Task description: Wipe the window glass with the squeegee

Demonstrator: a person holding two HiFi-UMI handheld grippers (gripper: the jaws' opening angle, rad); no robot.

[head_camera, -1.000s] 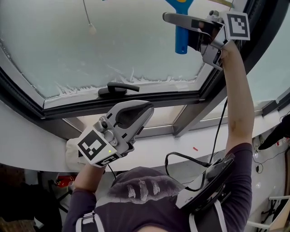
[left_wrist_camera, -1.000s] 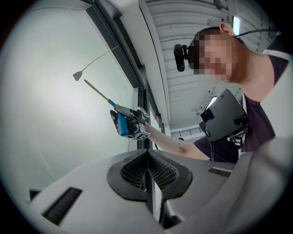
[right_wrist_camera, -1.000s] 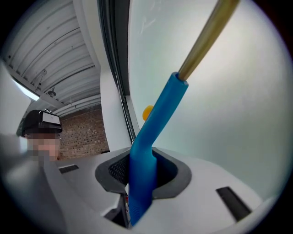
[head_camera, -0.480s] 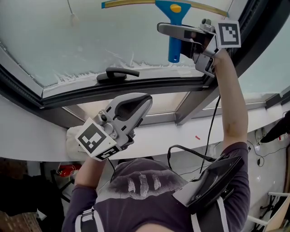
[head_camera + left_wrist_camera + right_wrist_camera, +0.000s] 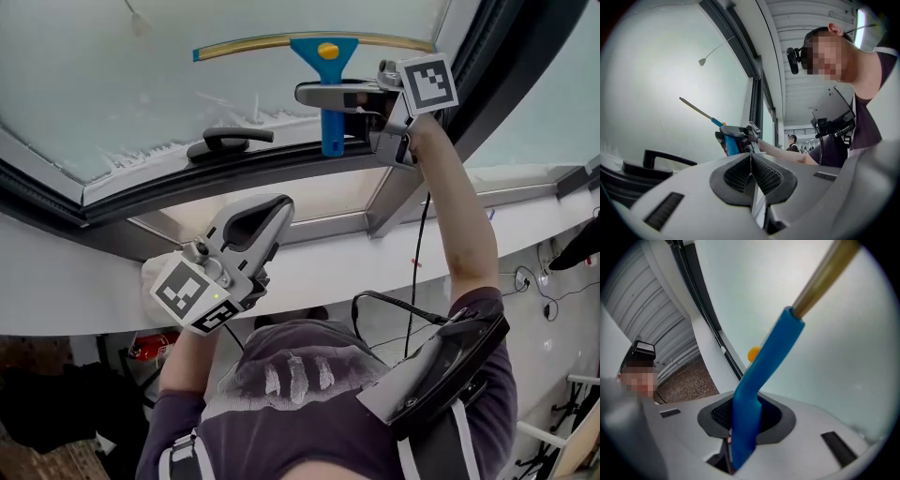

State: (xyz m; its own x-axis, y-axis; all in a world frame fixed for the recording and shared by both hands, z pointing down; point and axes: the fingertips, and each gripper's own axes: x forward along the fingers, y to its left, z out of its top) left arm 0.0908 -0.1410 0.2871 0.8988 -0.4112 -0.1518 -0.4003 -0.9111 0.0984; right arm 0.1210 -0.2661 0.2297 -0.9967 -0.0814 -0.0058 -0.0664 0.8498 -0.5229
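Overhead, grips the squeegee point(image 5: 325, 58) in the right gripper point(image 5: 309, 94), with the arm stretched up. Clamps the jaws on the lower part of the blue handle, which stands up between the pads and leans away toward the pane. Sets the long blade crosswise low on the window glass point(image 5: 112, 94), roughly level, with its right end near the right frame. Cannot tell whether the blade edge actually presses on the glass. Leaves the blade just above the black window handle point(image 5: 225, 142) and the dark bottom frame point(image 5: 234, 183). Shows a white streaky film point(image 5: 159, 150) along the lower edge of the pane, left of the squeegee. Carries the left gripper point(image 5: 277, 208) lower, in front of the white ledge point(image 5: 375, 272) under the frame and well apart from the squeegee. Holds its jaws together, pads meeting, with nothing between them.
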